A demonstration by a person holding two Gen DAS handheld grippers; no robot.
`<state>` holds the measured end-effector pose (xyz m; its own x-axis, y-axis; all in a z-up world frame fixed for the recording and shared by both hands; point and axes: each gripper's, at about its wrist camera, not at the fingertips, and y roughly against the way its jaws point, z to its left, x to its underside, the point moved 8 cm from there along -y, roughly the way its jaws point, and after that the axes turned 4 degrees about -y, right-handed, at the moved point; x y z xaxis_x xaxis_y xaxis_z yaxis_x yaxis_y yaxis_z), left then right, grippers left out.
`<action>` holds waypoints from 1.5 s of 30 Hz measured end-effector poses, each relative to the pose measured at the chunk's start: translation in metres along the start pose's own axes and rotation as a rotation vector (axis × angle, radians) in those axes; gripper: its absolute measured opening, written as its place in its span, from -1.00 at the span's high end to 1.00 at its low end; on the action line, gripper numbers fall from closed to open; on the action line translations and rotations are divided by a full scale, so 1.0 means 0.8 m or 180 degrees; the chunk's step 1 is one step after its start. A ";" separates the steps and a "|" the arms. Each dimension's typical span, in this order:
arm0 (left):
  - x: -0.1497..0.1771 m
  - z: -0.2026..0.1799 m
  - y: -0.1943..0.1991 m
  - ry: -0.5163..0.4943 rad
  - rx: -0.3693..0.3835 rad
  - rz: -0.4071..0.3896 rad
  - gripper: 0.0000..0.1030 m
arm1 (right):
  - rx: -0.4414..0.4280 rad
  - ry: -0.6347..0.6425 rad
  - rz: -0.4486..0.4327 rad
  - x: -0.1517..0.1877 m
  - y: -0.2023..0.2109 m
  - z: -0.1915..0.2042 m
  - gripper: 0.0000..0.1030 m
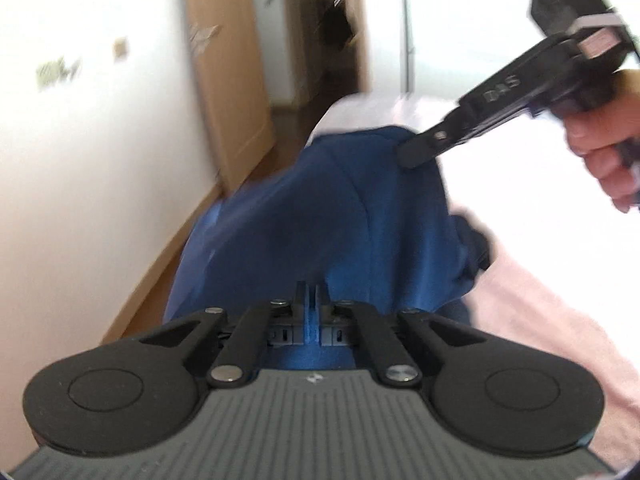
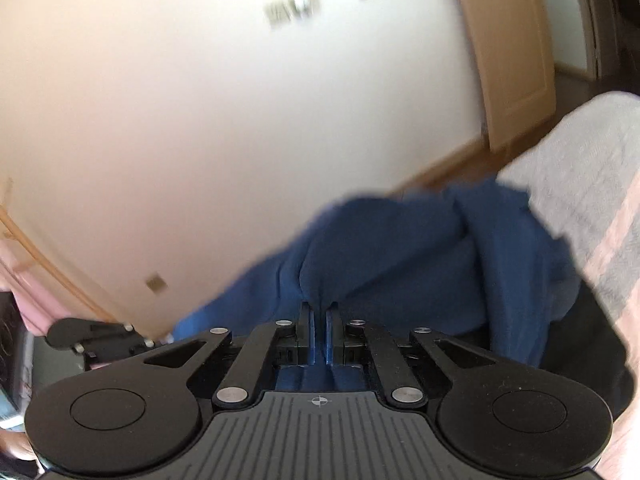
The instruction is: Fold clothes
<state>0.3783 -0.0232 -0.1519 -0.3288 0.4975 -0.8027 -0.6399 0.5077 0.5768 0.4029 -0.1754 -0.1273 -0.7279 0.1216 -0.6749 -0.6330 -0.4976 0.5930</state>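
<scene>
Jaws of left gripper [image 1: 311,300] and right gripper [image 2: 318,320] nearly closed, each pinching the blue garment [image 1: 320,216].

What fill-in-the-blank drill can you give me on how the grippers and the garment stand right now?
1. The garment held up between both grippers is ____ in colour.
2. The left gripper is shut on the ____.
3. The left wrist view shows the right gripper pinching the garment's far ____.
4. Under the garment lies a ____ bedcover.

Missing words: blue; garment; edge; pink
</scene>
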 end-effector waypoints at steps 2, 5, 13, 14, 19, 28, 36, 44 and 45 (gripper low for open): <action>-0.027 -0.052 0.020 -0.0132 0.0146 -0.0171 1.00 | -0.0063 -0.0025 -0.0227 -0.014 0.050 -0.003 0.94; -0.067 -0.131 0.050 -0.0330 0.0366 -0.0428 1.00 | -0.0152 -0.0102 -0.0597 -0.023 0.136 -0.009 0.94; -0.146 -0.378 0.121 -0.0760 0.1114 -0.0949 1.00 | 0.0222 -0.0133 -0.1286 0.055 0.431 -0.068 0.94; -0.145 -0.420 0.123 -0.0757 0.1288 -0.0940 1.00 | 0.0363 -0.0196 -0.1315 0.083 0.467 -0.086 0.94; -0.108 -0.612 0.108 -0.0795 0.2131 -0.0489 0.48 | 0.1277 -0.0648 -0.1053 0.244 0.604 -0.189 0.94; -0.001 -0.680 -0.015 -0.0757 0.2043 0.0691 0.00 | 0.2391 -0.1842 -0.0226 0.510 0.689 -0.303 -0.13; 0.029 -0.679 -0.127 -0.0294 0.2184 0.1181 -0.25 | 0.2312 -0.1975 -0.0007 0.535 0.627 -0.364 -0.34; 0.108 -0.751 -0.210 -0.0463 0.2650 0.1682 0.78 | 0.2318 -0.1654 0.0346 0.519 0.499 -0.454 -0.54; 0.098 -0.761 -0.188 -0.0559 0.2801 0.1559 0.89 | 0.2283 -0.1750 0.0423 0.529 0.489 -0.465 -0.38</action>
<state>0.0258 -0.4884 -0.3939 -0.2654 0.8494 -0.4562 0.2978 0.5222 0.7991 -0.0545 -0.6380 -0.3441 -0.7133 0.5849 -0.3861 -0.4133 0.0939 0.9058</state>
